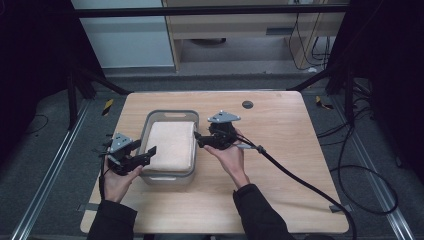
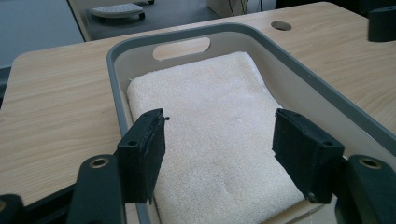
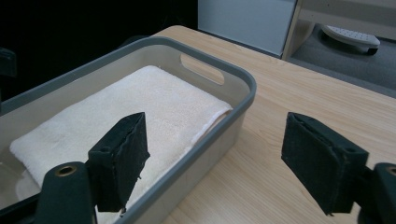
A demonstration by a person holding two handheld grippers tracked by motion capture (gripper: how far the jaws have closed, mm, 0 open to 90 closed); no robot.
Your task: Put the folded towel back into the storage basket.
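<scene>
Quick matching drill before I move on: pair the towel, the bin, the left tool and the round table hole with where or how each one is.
Things:
1. towel
2. bin
3. left tool
4. table hole

Places or states:
A. far right of the bin
B. folded, lying inside the bin
C. grey, on the table
D. open, at the bin's left rim

Pairs: 1-B, 2-C, 3-D, 4-A

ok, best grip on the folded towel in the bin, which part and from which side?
Probably from above, at the towel's near short edge. It lies flat and folded in the grey bin, whose walls block side approaches. The left gripper is already open above that end; the right gripper, also open, straddles the bin's rim, so pinching the layered edge there looks easiest.
</scene>
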